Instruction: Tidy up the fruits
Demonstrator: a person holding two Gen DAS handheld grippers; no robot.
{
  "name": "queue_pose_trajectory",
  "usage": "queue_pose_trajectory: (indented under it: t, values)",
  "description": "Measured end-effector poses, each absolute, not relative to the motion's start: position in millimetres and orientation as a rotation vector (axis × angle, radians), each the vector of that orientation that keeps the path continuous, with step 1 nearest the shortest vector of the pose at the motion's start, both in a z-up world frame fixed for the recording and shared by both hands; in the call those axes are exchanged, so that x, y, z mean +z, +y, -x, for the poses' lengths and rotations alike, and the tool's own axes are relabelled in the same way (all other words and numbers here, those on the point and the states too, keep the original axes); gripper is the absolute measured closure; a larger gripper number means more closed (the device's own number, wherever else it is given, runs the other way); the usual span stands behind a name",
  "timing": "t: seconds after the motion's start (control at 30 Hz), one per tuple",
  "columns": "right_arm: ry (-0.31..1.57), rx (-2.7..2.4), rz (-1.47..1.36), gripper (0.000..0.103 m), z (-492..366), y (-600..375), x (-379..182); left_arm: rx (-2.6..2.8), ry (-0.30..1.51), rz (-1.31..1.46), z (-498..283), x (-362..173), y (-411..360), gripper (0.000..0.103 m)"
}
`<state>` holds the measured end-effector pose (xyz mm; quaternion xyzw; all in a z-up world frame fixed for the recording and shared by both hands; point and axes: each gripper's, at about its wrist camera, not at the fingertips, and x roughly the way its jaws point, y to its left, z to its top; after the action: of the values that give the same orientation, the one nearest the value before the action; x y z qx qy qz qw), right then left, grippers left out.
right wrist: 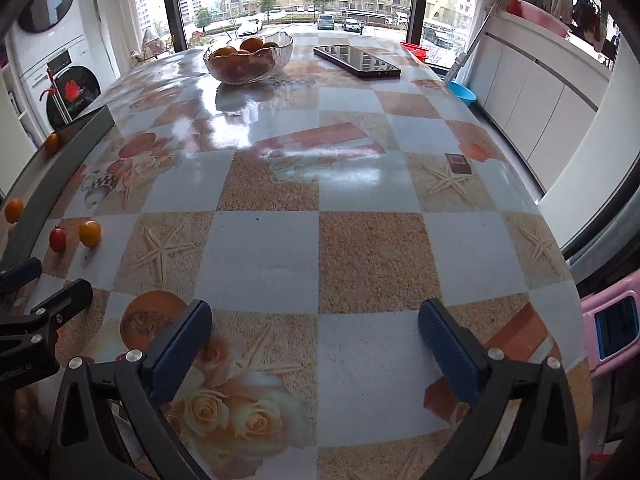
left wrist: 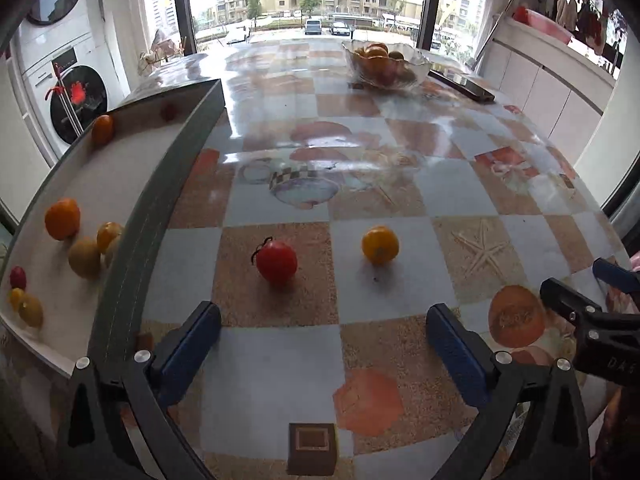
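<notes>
In the left wrist view a small red tomato (left wrist: 276, 266) and a small yellow tomato (left wrist: 380, 245) lie apart on the patterned tablecloth, just ahead of my left gripper (left wrist: 323, 330), which stands wide open with nothing between its blue pads. A grey-rimmed white tray (left wrist: 168, 184) at the left holds several small orange, yellow and red fruits. The right wrist view shows the same red tomato (right wrist: 57, 239) and yellow tomato (right wrist: 89, 233) far left. My right gripper (right wrist: 315, 330) is wide open over bare cloth, holding nothing.
A glass bowl (right wrist: 248, 62) of oranges stands at the table's far side beside a black phone (right wrist: 356, 61). The right gripper's arm shows at the right edge (left wrist: 592, 316) of the left wrist view. White cabinets run along the right; a washing machine stands left.
</notes>
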<state>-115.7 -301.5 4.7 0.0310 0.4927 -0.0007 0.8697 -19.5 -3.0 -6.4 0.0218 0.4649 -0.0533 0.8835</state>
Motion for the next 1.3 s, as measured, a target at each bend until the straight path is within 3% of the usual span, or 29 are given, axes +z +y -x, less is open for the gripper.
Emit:
queue_pose_trajectory:
  t: [0.3, 0.47, 0.73, 0.9, 1.07, 1.17, 1.2, 1.3]
  values:
    - [1.051, -0.001, -0.064, 0.000, 113.3, -300.2, 5.2, -0.126, 0.975, -0.038, 22.1, -3.3, 1.2, 0.000]
    - [1.094, -0.002, -0.108, 0.000, 108.4, -293.0, 10.5, -0.171, 0.892, -0.017, 33.2, 16.3, 8.9, 0.000]
    - [1.042, 0.233, -0.100, 0.002, 91.1, -227.1, 26.2, -0.163, 0.830, -0.005, 58.0, 39.2, 31.7, 0.000]
    - [1.051, 0.340, -0.047, 0.027, 69.2, -178.4, 22.0, -0.085, 0.845, -0.016, 62.7, 42.5, 47.1, 0.000]
    - [1.028, 0.385, 0.070, 0.037, 58.8, -142.5, 21.2, -0.061, 0.852, -0.007, 61.7, 45.2, 59.7, 0.000]
    - [1.008, 0.402, 0.130, 0.079, 60.8, -132.2, 23.7, -0.052, 0.858, -0.025, 55.6, 44.9, 58.5, 0.000]
    - [1.012, 0.407, 0.120, 0.084, 62.2, -133.9, 24.4, -0.058, 0.857, -0.026, 53.8, 44.9, 55.7, 0.000]
    - [1.011, 0.363, 0.056, 0.084, 67.8, -158.6, 25.4, -0.093, 0.858, -0.035, 46.6, 45.0, 43.7, 0.001]
